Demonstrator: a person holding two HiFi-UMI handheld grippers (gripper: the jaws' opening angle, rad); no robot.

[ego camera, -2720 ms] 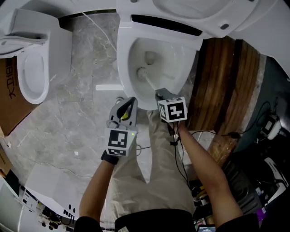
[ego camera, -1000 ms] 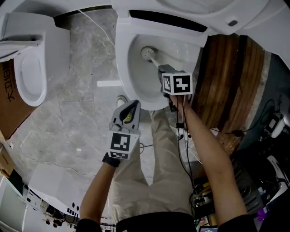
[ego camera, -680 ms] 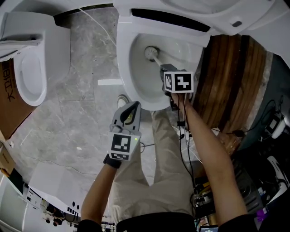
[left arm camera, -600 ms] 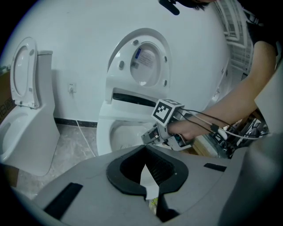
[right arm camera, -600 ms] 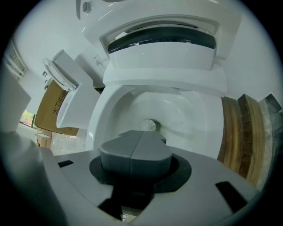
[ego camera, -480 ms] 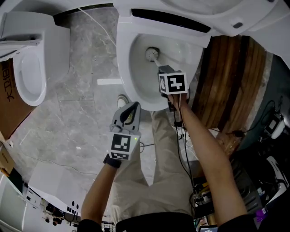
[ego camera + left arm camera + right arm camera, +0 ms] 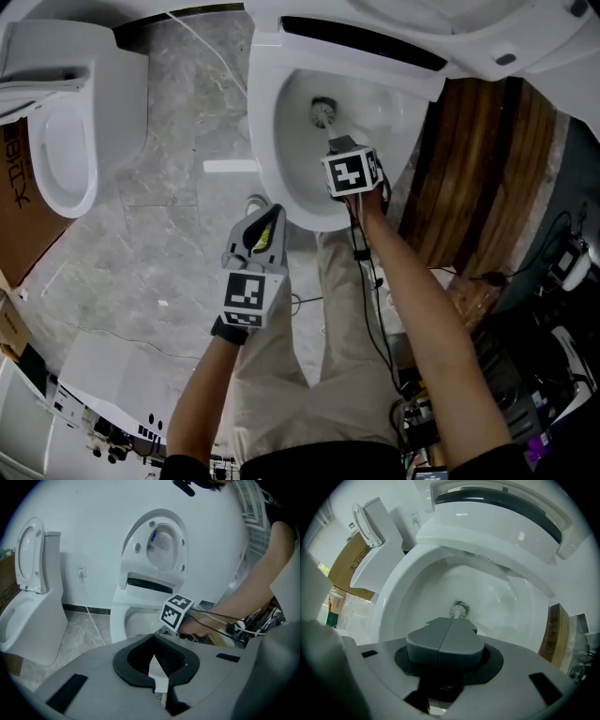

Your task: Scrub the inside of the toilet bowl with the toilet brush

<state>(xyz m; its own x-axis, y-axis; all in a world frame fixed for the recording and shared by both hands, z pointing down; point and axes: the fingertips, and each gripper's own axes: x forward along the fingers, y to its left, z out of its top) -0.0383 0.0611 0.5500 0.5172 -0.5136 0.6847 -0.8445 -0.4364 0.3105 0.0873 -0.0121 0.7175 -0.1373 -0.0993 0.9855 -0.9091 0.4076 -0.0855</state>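
Observation:
The white toilet bowl (image 7: 263, 141) stands open, its seat and lid raised. The toilet brush's round white head (image 7: 323, 112) rests low in the far middle of the bowl, near the drain. My right gripper (image 7: 336, 146) reaches in over the near rim and is shut on the brush handle, which its jaws mostly hide. In the right gripper view the brush head (image 7: 459, 610) shows just past the closed right gripper (image 7: 451, 620). My left gripper (image 7: 268, 212) hangs outside the bowl near the front rim, shut on nothing.
A second toilet (image 7: 56, 141) with its lid up stands to the left on the grey marble floor (image 7: 169, 234). A brown cardboard box (image 7: 23, 197) lies beside it. Wooden boards (image 7: 478, 178) lie to the right, and cables and gear (image 7: 525, 375) at the lower right.
The brush head has moved from the bowl's near left wall to its far middle, and the right gripper has followed. The left gripper has barely moved.

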